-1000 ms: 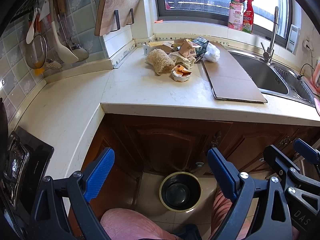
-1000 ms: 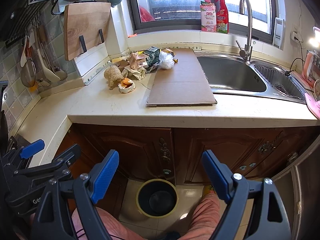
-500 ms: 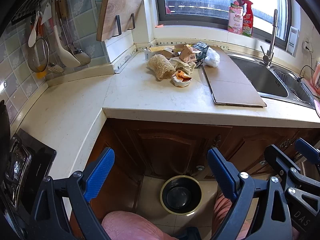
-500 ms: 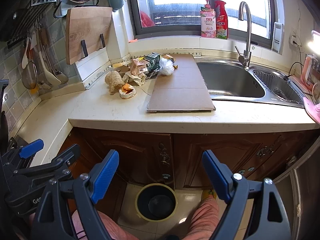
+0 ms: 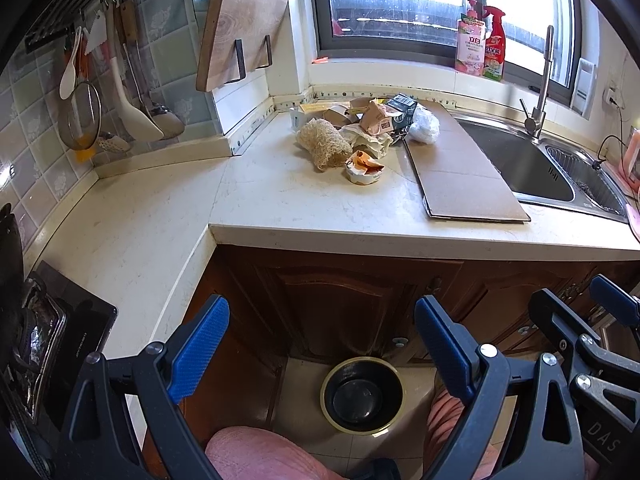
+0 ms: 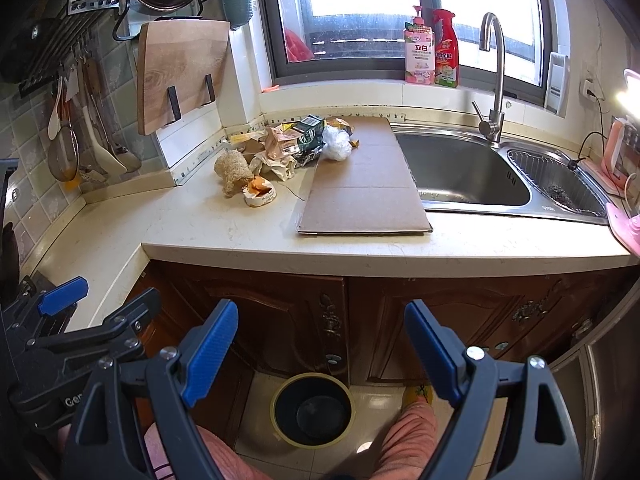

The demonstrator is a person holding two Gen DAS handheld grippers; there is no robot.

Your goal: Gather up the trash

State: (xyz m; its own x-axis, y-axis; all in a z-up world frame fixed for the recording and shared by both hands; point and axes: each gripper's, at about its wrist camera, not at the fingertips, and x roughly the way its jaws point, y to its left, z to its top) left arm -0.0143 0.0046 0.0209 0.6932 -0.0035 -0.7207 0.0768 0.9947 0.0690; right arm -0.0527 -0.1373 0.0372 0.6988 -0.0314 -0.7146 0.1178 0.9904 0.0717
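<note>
Rising — both wrist views now sit higher over the counter than a second ago, so the countertop [image 6: 224, 236] shows more fully and the trash bin [image 6: 312, 410] on the floor looks smaller and lower in frame. Nothing on the counter has moved; judged from this, the task is at its very start, the approach under way and no item yet lifted.

Inventory, largest to smallest:

- Countertop — one, L-shaped, pale stone.
- Sink [image 6: 464, 172] — one, two basins, one tap.
- Flattened cardboard sheet [image 6: 360, 180] — one, lying flat beside the sink, its far end touching the trash pile.
- Cutting board [image 6: 180, 72] — one, racked on the wall.
- Trash bin — one, round, dark, apparently empty, standing on the floor before the cabinet doors.
- Trash pile [image 5: 372, 128] — one cluster in the far corner under the window: one fibrous loofah-like lump [image 5: 322, 148], one dark carton [image 5: 402, 114], one white plastic bag [image 5: 426, 128], one small tub [image 5: 364, 170] with orange scraps; crumpled papers too tangled to count.
- Bottles on the sill — two, pink [image 6: 419, 56] and red [image 6: 446, 52].
- Left gripper [image 5: 320, 350] — one, fingers spread wide, holding nothing, well short of the pile.
- Right gripper [image 6: 320, 348] — one, likewise spread and empty, above the bin.
</note>
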